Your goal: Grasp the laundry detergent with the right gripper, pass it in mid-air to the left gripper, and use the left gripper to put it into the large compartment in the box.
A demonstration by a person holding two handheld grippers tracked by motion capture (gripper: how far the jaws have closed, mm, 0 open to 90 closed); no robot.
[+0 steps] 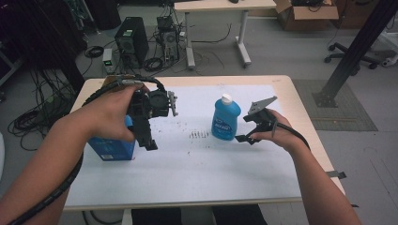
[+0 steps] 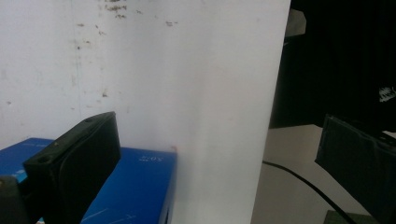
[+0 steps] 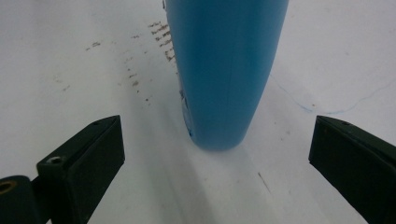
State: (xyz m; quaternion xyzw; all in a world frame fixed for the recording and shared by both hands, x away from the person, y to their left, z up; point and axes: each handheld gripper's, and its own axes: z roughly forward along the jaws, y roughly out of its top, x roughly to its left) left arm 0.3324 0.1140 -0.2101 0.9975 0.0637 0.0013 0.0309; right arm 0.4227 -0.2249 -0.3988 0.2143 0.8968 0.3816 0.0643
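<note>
1. My right gripper (image 1: 248, 131) sits low on the white table (image 1: 197, 164), just right of the blue bottle (image 1: 225, 118). Its jaws are spread wide and grip nothing; the bottle stands upright ahead of and between them, untouched.
2. My left gripper (image 1: 149, 140) hangs over the blue box (image 1: 112, 149) at the left of the table, jaws pointing down. They are wide open and empty.
3. Risk, right side: the bottle is tall with a narrow base. If one jaw meets it before the other, I judge it will tip or slide left toward the dark smudges (image 1: 199, 134).
4. Risk, left side: one jaw already overlaps the box top. A descent from here could land on the lid instead of straddling the box.
5. The right gripper view shows the bottle's base (image 3: 219, 135) centred in the gap; the high view hides that alignment behind my hand.
6. The left gripper view shows the near table edge (image 2: 271, 116) beside the box (image 2: 135, 186).
7. The high view alone shows the white cap (image 1: 227, 98).
</note>
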